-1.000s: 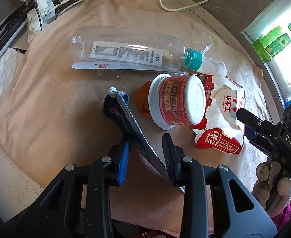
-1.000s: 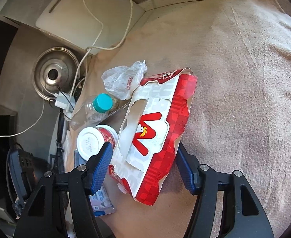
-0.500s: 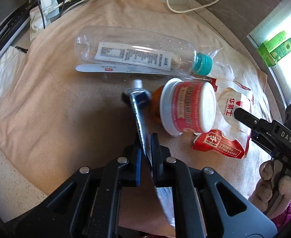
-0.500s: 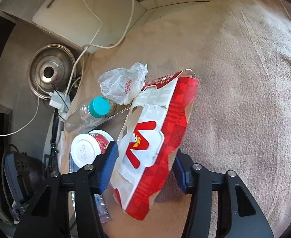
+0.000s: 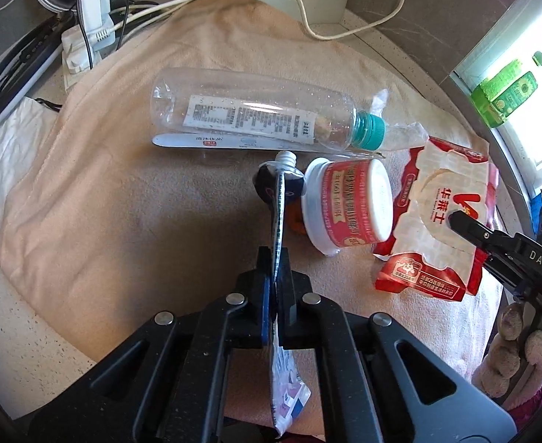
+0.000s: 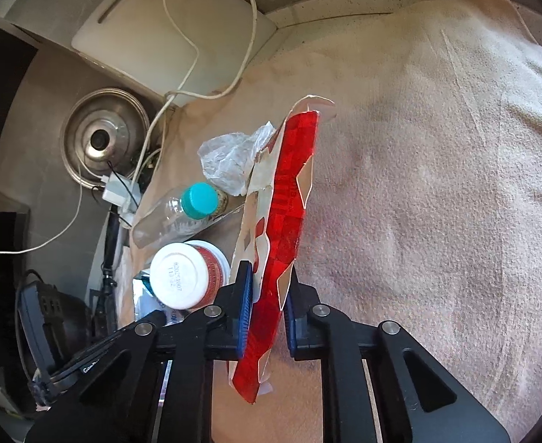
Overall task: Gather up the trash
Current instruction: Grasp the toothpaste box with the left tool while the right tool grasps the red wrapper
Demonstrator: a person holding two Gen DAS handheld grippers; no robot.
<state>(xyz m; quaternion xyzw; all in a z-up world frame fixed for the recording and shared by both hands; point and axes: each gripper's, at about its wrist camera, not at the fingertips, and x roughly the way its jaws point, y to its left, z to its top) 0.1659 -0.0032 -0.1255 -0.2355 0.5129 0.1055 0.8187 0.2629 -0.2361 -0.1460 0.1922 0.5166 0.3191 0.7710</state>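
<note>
My left gripper (image 5: 276, 258) is shut on a flattened toothpaste tube (image 5: 279, 206), held edge-on just above the beige cloth (image 5: 104, 192). My right gripper (image 6: 267, 277) is shut on a flattened red and white carton (image 6: 289, 199), also seen in the left wrist view (image 5: 440, 217). A clear plastic bottle with a teal cap (image 5: 256, 114) lies behind the tube. A red and white cup (image 5: 348, 203) lies on its side between tube and carton; it shows in the right wrist view (image 6: 187, 273). A crumpled clear wrapper (image 6: 230, 158) lies by the bottle cap.
A power strip with plugs and white cables (image 5: 89, 26) sits at the cloth's far left corner. A steel pot lid (image 6: 102, 140) and a white board (image 6: 167, 26) lie beyond the cloth. Green bottles (image 5: 503, 88) stand on the window sill at right.
My left gripper closed on the toothpaste tube and turned it edge-on. My right gripper squeezed the carton flat and tilted it upright.
</note>
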